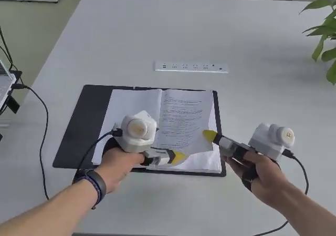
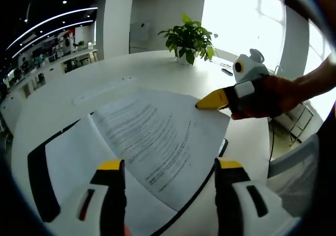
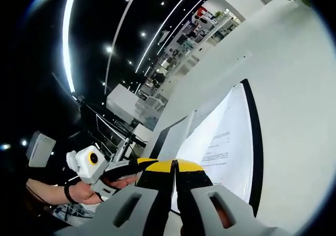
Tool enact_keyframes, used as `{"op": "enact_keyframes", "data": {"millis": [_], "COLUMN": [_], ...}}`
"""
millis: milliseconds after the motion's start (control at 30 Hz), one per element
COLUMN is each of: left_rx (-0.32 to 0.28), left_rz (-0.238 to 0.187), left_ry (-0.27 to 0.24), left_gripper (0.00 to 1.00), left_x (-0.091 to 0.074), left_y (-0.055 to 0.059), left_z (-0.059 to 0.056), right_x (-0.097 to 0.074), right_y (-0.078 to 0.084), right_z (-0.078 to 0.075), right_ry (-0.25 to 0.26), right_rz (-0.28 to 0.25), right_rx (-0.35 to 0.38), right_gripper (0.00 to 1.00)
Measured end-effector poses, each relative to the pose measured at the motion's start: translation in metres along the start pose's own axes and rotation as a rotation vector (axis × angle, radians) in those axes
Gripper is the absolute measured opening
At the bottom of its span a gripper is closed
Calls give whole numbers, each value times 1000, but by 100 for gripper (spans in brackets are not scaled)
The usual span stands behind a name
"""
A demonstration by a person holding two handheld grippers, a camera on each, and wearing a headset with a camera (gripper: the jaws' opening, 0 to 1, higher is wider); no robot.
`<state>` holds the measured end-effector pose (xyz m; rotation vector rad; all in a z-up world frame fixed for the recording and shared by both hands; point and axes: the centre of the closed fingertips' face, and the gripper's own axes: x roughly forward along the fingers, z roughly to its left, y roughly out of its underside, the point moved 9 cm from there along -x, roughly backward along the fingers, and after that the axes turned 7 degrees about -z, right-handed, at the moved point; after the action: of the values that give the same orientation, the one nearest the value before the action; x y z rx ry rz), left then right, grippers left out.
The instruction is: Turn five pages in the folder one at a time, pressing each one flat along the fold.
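Folder: the black folder [image 1: 79, 136] lies open and flat on the white table [image 1: 157, 31], close to the person.
Page: one printed page [image 1: 184, 120] is lifted off the right side of the folder. It bends in a curve, and its left side stays down at the fold.
Right gripper: the right gripper [image 1: 209, 136] has its yellow jaws pressed tight on the right edge of the page and holds it up. The right gripper view shows the two jaws closed together.
Left gripper: the left gripper [image 1: 178, 156] is low at the near edge of the folder. In the left gripper view its jaws are wide apart with nothing between them, and they point at the lifted page.
Power strip: a white power strip [image 1: 191, 67] lies on the table behind the folder, apart from it.
Plant: green plant [image 1: 325, 31] leaves show at the far right.
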<state>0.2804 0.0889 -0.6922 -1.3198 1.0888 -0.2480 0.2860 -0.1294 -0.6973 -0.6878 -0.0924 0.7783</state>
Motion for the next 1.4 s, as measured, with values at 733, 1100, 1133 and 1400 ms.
{"op": "enact_keyframes", "data": {"millis": [733,1100,1133,1400], "left_rx": [-52,-73,-76,-95], "left_rz": [-73,-90,-92,-112], "left_ry": [-134,-189,-193,-234], "left_gripper": [74,75,75,76], "left_x": [-94,-133,-135,-161], "left_y": [29,45,46,56], "left_z": [54,68,70,78], "right_x": [71,106,108,131], "right_y": [15,36,37,55], "right_z": [77,108,110,126], "right_ry": [-152,-219,-223,-255], "right_rz": [54,116,122,172], "right_rx": [-86,-108,-110,-116], "right_gripper": [0,0,0,0]}}
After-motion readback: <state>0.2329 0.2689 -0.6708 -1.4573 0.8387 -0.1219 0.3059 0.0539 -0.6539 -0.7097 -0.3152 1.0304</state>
